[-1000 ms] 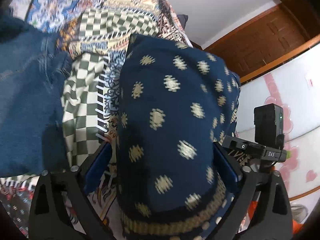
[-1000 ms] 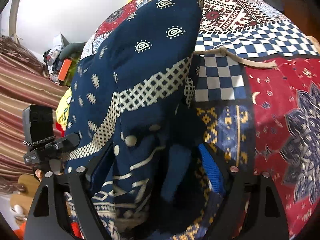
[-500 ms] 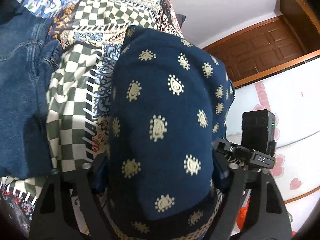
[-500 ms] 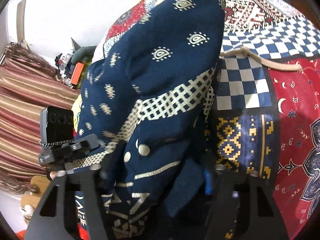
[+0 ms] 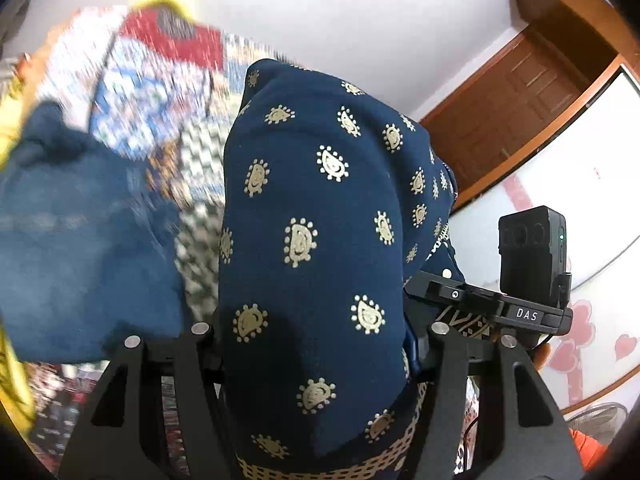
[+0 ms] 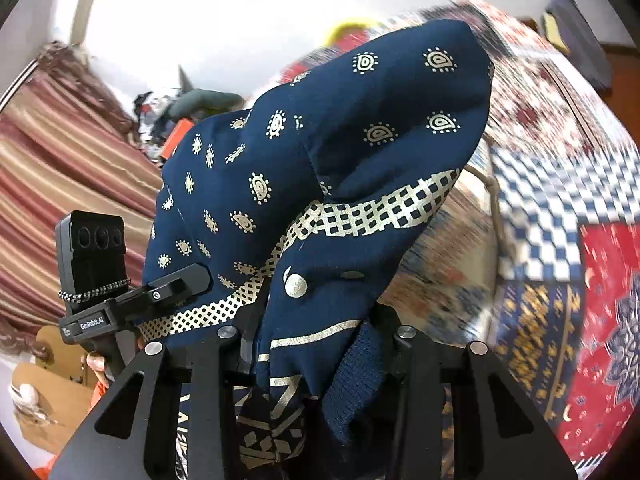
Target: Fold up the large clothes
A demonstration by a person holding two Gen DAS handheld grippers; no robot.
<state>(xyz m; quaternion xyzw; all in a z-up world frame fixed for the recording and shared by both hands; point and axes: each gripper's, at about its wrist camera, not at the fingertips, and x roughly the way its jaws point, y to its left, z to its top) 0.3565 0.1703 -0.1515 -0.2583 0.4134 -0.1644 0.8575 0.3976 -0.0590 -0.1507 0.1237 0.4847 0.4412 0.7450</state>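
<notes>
A navy garment with cream paisley print (image 5: 320,216) fills the left wrist view and drapes over my left gripper (image 5: 314,344), which is shut on it. The fingertips are hidden under the cloth. In the right wrist view the same garment (image 6: 320,184), with a cream checked band, is bunched and lifted; my right gripper (image 6: 316,344) is shut on it, fingers covered by fabric. The other gripper's camera block (image 6: 94,256) shows at the left, close by.
A patchwork quilt covers the bed (image 6: 560,216) beneath. Blue denim clothing (image 5: 80,240) lies on the quilt to the left. A wooden door (image 5: 520,108) and a wardrobe with pink hearts (image 5: 580,320) stand right. Striped curtains (image 6: 60,168) and clutter lie far left.
Both grippers have closed tighter on the garment and lifted it up off the bed. The views have tilted upward, showing more wall.
</notes>
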